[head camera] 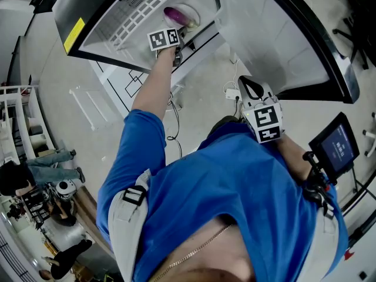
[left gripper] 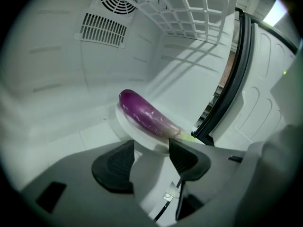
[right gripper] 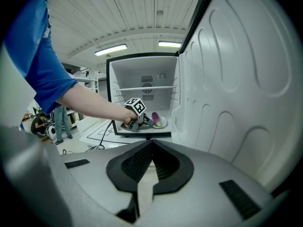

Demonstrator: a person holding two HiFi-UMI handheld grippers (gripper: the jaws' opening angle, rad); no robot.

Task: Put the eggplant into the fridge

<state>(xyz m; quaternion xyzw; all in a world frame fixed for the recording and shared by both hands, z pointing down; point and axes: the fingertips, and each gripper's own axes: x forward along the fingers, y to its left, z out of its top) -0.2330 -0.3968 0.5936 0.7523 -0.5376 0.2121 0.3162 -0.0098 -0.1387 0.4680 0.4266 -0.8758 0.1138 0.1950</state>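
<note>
- Looks like the tail end of the placing step: finds the eggplant (left gripper: 149, 115) lying on its side on a white plate (left gripper: 137, 138) on the floor of the open fridge (left gripper: 57, 79), below the wire shelf (left gripper: 199, 8).
- Finds the left gripper (left gripper: 151, 150) reaching into the fridge with jaws apart and pads pressing on nothing, the tips just short of the plate's near rim and of the eggplant's green stem end.
- Finds the right gripper (right gripper: 151, 148) held outside near the person's chest, jaws closed together on nothing, facing the fridge beside its open door (right gripper: 236, 79).
- Reads the eggplant as settled: resting across the plate and touching neither gripper, with the stem end seeming to reach the rim on the door side.
- Judges the main aim as good as met; leaves only the withdrawal, and perhaps shutting the door, which the task sentence does not ask for.
- Calls next for drawing the left gripper straight back out, keeping the open jaws clear of the plate rim and the stem end, and staying low under the wire shelf.
- Warns that a nudge to the plate could roll the eggplant, judging by its round, smooth skin.
</note>
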